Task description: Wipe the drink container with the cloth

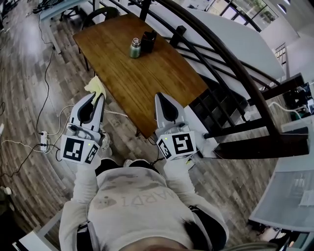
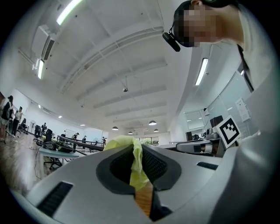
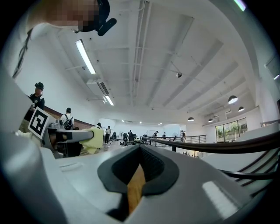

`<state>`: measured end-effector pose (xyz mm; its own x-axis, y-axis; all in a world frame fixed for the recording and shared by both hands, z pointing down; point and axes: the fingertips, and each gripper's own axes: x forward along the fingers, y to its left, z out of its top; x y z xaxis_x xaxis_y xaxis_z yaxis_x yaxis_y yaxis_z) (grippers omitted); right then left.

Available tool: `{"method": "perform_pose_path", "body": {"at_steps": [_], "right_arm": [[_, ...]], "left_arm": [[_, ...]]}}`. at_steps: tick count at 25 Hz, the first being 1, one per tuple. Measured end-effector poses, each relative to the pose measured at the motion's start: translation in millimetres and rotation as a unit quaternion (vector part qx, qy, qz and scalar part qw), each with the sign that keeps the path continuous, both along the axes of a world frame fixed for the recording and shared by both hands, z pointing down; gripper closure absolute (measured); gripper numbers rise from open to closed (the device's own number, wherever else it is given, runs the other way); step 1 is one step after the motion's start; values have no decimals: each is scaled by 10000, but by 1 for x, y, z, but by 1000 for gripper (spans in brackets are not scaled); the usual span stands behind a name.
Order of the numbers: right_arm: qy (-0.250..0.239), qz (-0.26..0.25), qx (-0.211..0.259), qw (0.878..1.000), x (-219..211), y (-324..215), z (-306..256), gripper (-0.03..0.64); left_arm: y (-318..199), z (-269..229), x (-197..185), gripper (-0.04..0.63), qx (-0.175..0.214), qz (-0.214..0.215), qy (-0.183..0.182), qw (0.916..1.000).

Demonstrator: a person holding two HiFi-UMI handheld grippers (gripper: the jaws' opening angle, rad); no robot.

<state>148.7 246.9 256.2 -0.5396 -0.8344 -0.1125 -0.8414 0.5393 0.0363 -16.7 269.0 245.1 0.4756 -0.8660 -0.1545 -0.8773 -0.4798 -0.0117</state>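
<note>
A green drink container [image 1: 134,48] stands upright at the far end of the wooden table [image 1: 147,83], beside a black holder [image 1: 148,41]. My left gripper [image 1: 97,97] hovers off the table's near left edge, shut on a yellow cloth [image 1: 95,87]. In the left gripper view the cloth [image 2: 132,161] is pinched between the jaws and bunches over the gripper [image 2: 136,151] tips. My right gripper [image 1: 160,97] is over the table's near corner, shut and empty; its own view shows the gripper [image 3: 139,168] closed with nothing in it. Both are far from the container.
A black curved railing [image 1: 230,63] and stairs run along the table's right side. Cables and a power strip [image 1: 43,139] lie on the wood floor at left. A grey table [image 1: 54,10] stands at the far left, with a glass surface [image 1: 294,196] at right.
</note>
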Motion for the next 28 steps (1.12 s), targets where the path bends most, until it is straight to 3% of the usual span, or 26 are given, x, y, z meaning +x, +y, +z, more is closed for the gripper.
{"method": "perform_pose_path", "body": {"at_steps": [14,28], "right_arm": [[-74,530,-45,9986,-39,-115,-1,606],[-72,1270,-82,9918,-94,-210,-1,606]], "left_arm": [[-131,0,-38,566,-31,608,21,9981],[-248,-2,-91,566,-50,1383,26,9904]]}}
